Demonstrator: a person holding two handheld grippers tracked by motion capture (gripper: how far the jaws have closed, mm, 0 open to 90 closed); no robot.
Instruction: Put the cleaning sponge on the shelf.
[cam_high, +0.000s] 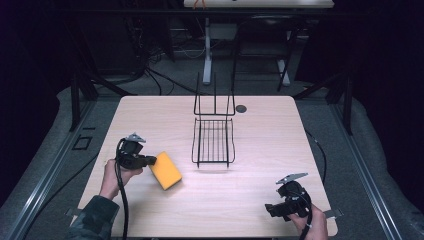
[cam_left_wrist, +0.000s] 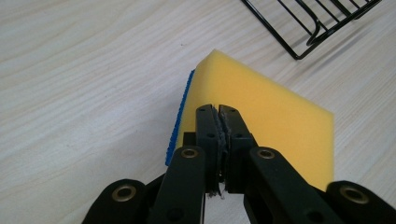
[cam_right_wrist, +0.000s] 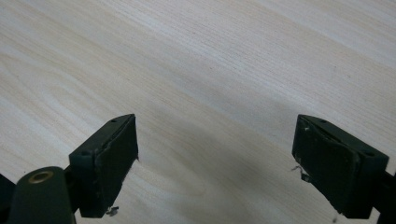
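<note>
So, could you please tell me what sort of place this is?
Probably a lab recording station: a pale wooden table ringed by dark curtains, black metal frame posts and loose floor cables, with another desk behind.

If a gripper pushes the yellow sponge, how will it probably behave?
The yellow sponge looks like soft foam, so it probably dents and weighs little. Its flat block shape should slide, not roll. The blue scouring layer may drag slightly on the wooden table.
</note>
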